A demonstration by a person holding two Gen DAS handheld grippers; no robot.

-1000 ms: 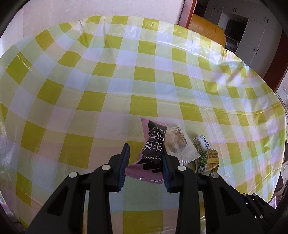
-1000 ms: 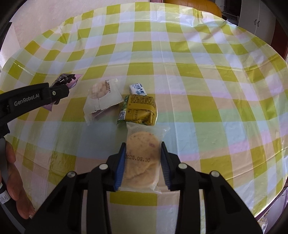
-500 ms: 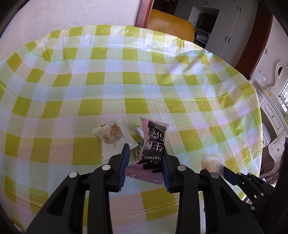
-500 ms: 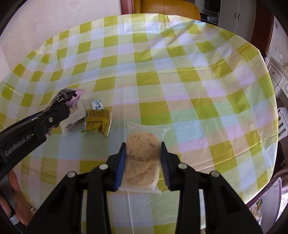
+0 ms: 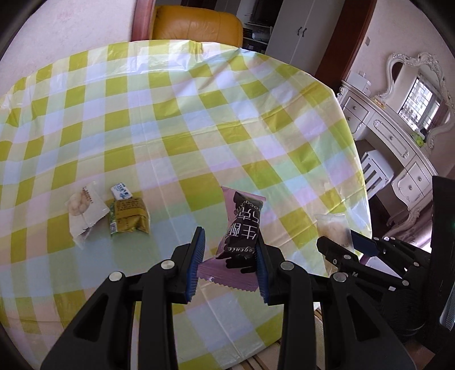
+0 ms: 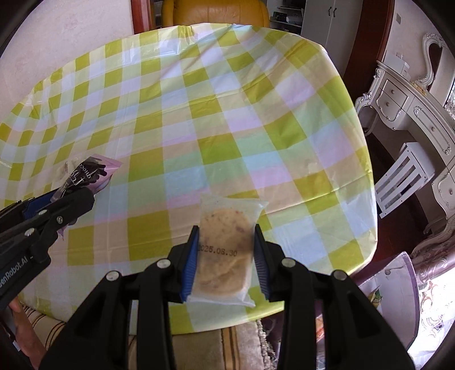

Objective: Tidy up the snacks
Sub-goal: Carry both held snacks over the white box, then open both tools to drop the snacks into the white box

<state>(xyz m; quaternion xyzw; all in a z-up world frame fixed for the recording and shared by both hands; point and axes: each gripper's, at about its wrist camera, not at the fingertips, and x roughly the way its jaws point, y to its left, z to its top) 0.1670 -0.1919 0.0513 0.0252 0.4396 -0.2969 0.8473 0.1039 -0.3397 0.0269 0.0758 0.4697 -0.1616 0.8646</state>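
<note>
In the left wrist view my left gripper (image 5: pixel 230 236) is shut on a pink and black chocolate bar packet (image 5: pixel 241 224), held upright above the checked table (image 5: pixel 199 113). To its right my right gripper (image 5: pixel 355 244) carries a clear cookie packet (image 5: pixel 331 227). The right wrist view shows that gripper (image 6: pixel 226 232) shut on the clear packet (image 6: pixel 224 256), which holds a round biscuit and a printed date. My left gripper (image 6: pixel 71 196) with the chocolate packet (image 6: pixel 93 170) enters at the left. Both hang over the table's near right part.
A white cookie packet (image 5: pixel 84 210), a green-yellow packet (image 5: pixel 129 217) and a small blue-white sweet (image 5: pixel 121 195) lie together at the left. An orange chair (image 5: pixel 196 25) stands behind the table. A white dresser (image 5: pixel 398 136) and stool (image 5: pixel 375 170) stand beyond the right edge.
Both grippers have swung to the right across the table with their packets. The three lying snacks have slid to the left of view, and the table's right edge and dresser have appeared.
</note>
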